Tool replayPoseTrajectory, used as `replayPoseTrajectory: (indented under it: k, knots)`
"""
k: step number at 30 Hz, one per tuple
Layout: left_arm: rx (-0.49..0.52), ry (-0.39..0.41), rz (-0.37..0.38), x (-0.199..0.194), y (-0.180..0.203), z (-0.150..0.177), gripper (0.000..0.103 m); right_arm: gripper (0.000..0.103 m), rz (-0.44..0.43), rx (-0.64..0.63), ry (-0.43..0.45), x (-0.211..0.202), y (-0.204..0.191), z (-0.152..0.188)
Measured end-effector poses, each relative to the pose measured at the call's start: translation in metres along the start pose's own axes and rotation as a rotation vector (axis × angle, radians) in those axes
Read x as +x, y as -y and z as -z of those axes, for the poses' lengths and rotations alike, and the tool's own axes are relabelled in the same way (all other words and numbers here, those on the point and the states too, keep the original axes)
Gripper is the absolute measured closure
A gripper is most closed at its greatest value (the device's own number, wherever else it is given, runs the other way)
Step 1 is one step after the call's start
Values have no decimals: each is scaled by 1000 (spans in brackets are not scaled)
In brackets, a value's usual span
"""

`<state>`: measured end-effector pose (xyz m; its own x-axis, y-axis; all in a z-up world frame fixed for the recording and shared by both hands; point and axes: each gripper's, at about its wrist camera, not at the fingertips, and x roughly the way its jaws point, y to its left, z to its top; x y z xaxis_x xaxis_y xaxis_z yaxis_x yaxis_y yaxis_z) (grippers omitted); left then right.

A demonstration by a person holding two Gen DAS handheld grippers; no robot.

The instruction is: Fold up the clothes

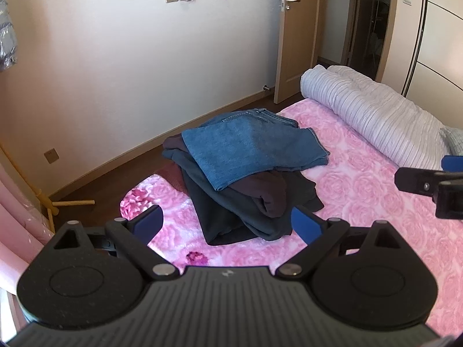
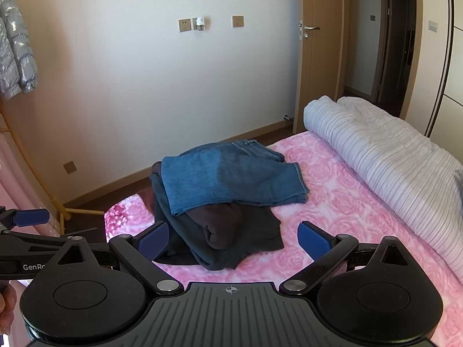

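Observation:
A stack of folded clothes lies on the pink rose-patterned bed cover (image 1: pixel 361 202). Folded blue jeans (image 1: pixel 251 147) are on top, a dark brown garment (image 1: pixel 260 193) is under them, and a dark green-black garment (image 1: pixel 231 219) is at the bottom. My left gripper (image 1: pixel 228 225) hovers open just in front of the stack, nothing between its blue pads. In the right wrist view the same jeans (image 2: pixel 228 176) and stack sit ahead of my right gripper (image 2: pixel 234 241), which is also open and holds nothing. Each gripper shows at the edge of the other's view.
A rolled pale ribbed quilt (image 1: pixel 373 110) lies along the bed's right side. The bed's left edge drops to dark wooden floor (image 1: pixel 121 170) beside a white wall. An open door (image 1: pixel 292 40) stands at the back. A silver puffer jacket (image 2: pixel 14 52) hangs at the left.

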<state>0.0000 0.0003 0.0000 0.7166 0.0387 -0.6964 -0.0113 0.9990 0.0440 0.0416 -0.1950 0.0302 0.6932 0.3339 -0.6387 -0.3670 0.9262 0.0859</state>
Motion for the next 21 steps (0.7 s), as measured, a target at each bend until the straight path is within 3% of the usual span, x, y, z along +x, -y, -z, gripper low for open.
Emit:
replayPoseTrajectory:
  k: [7,21]
  knots:
    - [-68,-39,32,6,-4,-3,10,4,-6,-1,4,3,0,2]
    - [-71,-31,23,1,-3,5,10,4,-15,-5,-10,7,2,7]
